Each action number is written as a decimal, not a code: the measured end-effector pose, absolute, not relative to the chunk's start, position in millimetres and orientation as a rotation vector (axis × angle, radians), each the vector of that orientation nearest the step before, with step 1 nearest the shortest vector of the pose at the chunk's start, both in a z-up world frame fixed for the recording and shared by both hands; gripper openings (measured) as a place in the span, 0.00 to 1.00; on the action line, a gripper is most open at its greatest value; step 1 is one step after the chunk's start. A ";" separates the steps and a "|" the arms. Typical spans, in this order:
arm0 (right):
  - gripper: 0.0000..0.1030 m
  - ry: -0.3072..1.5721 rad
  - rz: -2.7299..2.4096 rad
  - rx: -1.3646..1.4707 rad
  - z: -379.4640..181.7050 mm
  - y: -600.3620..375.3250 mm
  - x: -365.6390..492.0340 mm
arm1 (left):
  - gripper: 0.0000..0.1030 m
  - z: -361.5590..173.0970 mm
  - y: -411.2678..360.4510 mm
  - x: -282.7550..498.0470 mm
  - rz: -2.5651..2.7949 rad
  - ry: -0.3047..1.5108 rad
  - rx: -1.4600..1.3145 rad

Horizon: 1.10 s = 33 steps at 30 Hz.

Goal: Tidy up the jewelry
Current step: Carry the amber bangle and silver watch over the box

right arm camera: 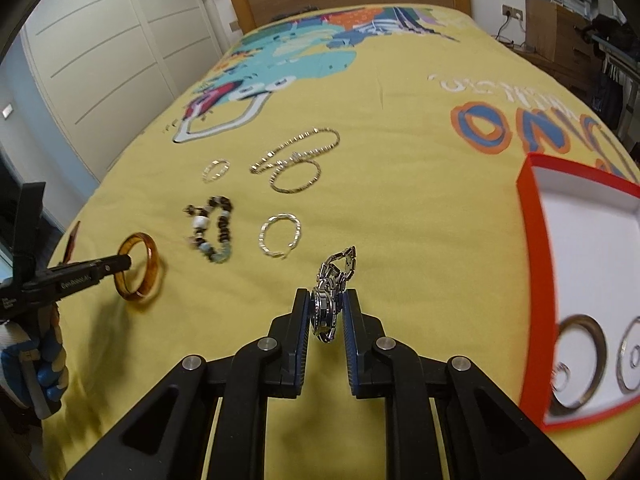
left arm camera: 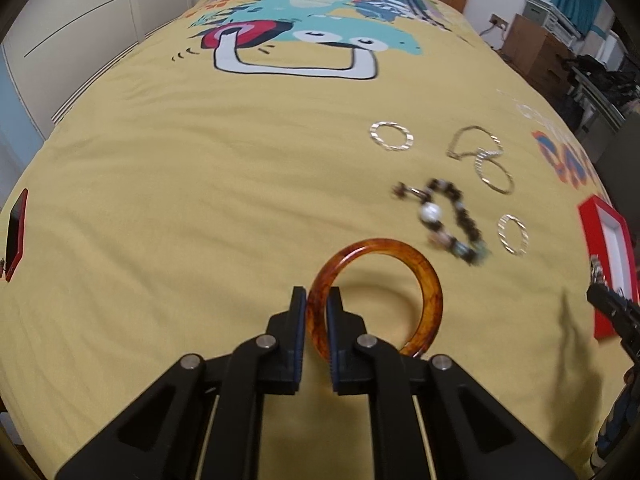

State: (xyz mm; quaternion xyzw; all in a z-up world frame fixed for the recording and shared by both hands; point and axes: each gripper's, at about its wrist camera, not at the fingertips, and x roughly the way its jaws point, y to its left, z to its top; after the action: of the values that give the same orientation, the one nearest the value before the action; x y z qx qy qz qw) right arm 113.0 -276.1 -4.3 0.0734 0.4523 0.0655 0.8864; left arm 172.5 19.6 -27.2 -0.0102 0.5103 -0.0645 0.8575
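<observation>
My left gripper [left arm camera: 316, 294] is shut on the rim of an amber bangle [left arm camera: 376, 246], held upright just above the yellow bedspread. In the right wrist view the bangle [right arm camera: 154, 254] hangs at the far left from that gripper [right arm camera: 127, 262], which a gloved hand holds. My right gripper [right arm camera: 327, 294] is shut on a silver watch [right arm camera: 325, 310] with a blue face, its metal band sticking up past the fingertips. A red box [right arm camera: 528, 208] with a white inside lies to the right, with several metal rings [right arm camera: 580, 360] in it.
A beaded bracelet [right arm camera: 218, 224], a silver chain [right arm camera: 300, 148], a thin hoop [right arm camera: 296, 178] and two silver ring bracelets [right arm camera: 280, 236] lie on the bedspread ahead. A red lid [left arm camera: 16, 232] sits at the bed's left edge. Wardrobe left, wooden headboard beyond.
</observation>
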 end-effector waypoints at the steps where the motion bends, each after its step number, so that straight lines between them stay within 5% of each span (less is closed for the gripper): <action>1: 0.15 0.932 0.138 0.155 0.8 -277.1 106.7 | 0.08 -24.9 17.2 168.5 -0.143 1.071 -0.022; 17: 0.15 0.842 -0.028 0.158 55.4 -400.5 31.2 | 0.09 27.1 -140.4 132.0 -0.430 1.017 0.048; 33: 0.15 0.900 -0.147 0.211 18.9 -525.8 66.2 | 0.09 16.5 -349.3 159.5 -0.616 1.008 0.219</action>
State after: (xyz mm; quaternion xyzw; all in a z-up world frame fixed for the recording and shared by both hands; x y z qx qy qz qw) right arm 66.2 -525.8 18.9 0.1017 0.4337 -0.0709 0.8925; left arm 159.5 -349.3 16.5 0.1029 0.4742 -0.2897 0.8250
